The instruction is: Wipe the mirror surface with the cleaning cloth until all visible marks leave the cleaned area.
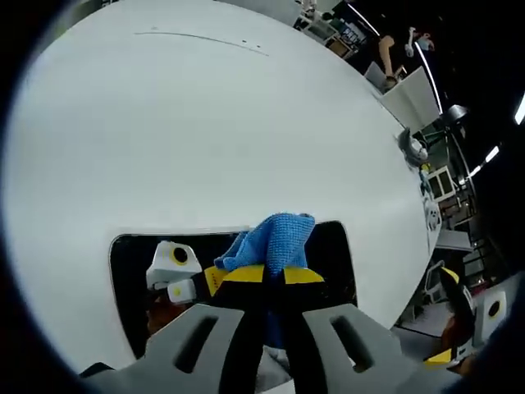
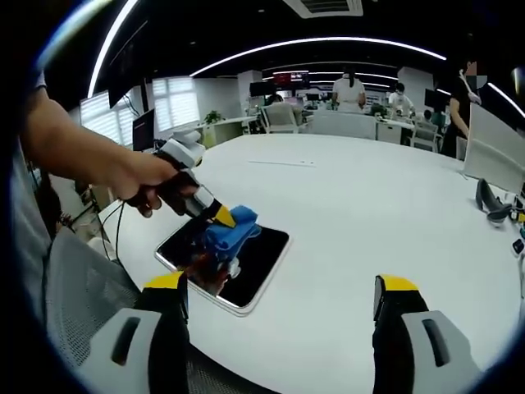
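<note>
A dark rectangular mirror [image 2: 264, 253] lies flat on the white round table [image 2: 369, 197] near its front edge. A person's hand [image 2: 135, 176] holds my left gripper [image 2: 220, 217], which is shut on a blue cleaning cloth [image 2: 231, 233] pressed to the mirror's left part. In the left gripper view the cloth [image 1: 277, 238] bunches up between the yellow-tipped jaws of the left gripper [image 1: 271, 276], and the mirror [image 1: 130, 267] reflects the gripper. My right gripper [image 2: 283, 287] hovers open above the table edge, nothing between its jaws. The right gripper [image 1: 454, 305] also appears off the table's rim.
A black object [image 2: 489, 200] rests at the table's right side. A thin line [image 2: 283, 162] lies across the far tabletop. A grey mesh chair [image 2: 74, 287] stands by the near left edge. People and desks [image 2: 349, 94] fill the office behind.
</note>
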`<action>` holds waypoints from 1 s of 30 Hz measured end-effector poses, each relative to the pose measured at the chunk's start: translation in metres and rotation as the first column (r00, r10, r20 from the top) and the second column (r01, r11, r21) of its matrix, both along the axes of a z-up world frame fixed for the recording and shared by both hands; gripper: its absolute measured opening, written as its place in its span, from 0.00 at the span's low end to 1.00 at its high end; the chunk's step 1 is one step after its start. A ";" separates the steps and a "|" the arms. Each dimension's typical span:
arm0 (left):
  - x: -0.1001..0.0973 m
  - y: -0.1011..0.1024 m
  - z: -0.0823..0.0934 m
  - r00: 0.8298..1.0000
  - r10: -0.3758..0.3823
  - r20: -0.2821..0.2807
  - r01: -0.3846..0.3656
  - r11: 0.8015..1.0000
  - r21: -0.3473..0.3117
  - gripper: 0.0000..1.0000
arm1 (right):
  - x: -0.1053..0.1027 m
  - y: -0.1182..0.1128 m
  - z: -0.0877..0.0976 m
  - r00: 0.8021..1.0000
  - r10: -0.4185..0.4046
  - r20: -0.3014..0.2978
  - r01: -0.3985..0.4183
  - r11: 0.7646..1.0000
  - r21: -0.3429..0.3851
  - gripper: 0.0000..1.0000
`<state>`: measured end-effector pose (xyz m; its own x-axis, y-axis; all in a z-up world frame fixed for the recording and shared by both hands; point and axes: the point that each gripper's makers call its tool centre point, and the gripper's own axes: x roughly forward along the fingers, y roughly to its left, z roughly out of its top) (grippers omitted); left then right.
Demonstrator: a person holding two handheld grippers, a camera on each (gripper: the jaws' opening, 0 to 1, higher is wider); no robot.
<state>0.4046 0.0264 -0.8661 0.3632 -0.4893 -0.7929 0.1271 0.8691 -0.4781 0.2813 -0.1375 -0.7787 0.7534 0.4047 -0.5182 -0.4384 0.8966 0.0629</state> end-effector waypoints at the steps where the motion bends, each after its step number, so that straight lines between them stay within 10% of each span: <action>1: 0.002 -0.001 0.000 1.000 -0.001 0.001 0.001 1.000 0.001 0.02 | 0.000 0.000 0.000 1.000 0.000 -0.001 0.000 1.000 0.000 0.93; 30: 0.008 0.002 0.000 1.000 -0.007 -0.007 0.007 1.000 0.016 0.02 | 0.000 0.000 0.001 1.000 0.000 0.004 0.000 1.000 0.001 0.92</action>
